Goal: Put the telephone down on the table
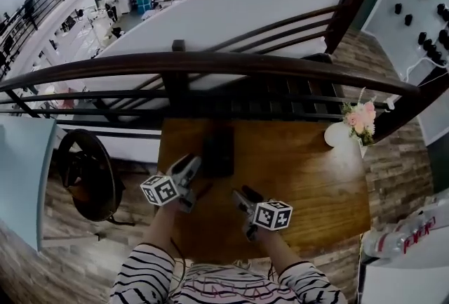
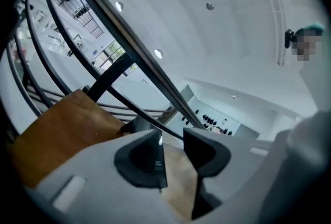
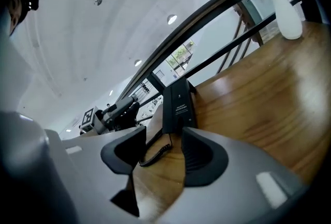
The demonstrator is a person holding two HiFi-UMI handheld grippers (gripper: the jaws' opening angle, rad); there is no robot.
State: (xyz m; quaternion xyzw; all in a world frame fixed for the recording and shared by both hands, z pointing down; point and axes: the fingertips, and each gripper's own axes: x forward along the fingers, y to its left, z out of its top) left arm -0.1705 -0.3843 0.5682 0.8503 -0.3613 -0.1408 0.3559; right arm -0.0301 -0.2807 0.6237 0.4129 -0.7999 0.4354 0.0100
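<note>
Telephone (image 1: 218, 151) lies flat on wooden counter (image 1: 309, 176); nearer, left gripper (image 1: 190, 163) and right gripper (image 1: 242, 192) have jaws part-spread, empty.

The phone (image 1: 219, 152) is a black, oblong set lying flat on the wooden surface (image 1: 309, 176), toward its far edge and left of the middle. Its long side runs away from the person. In the right gripper view the phone (image 3: 178, 104) shows a small pale label (image 3: 181, 109) on its upper face, too small to read. A black coiled cord (image 3: 155, 151) trails from its near end in a loose curve over the wood. It looks like a handset resting on its base, though the dark shape leaves that unsure.
</note>
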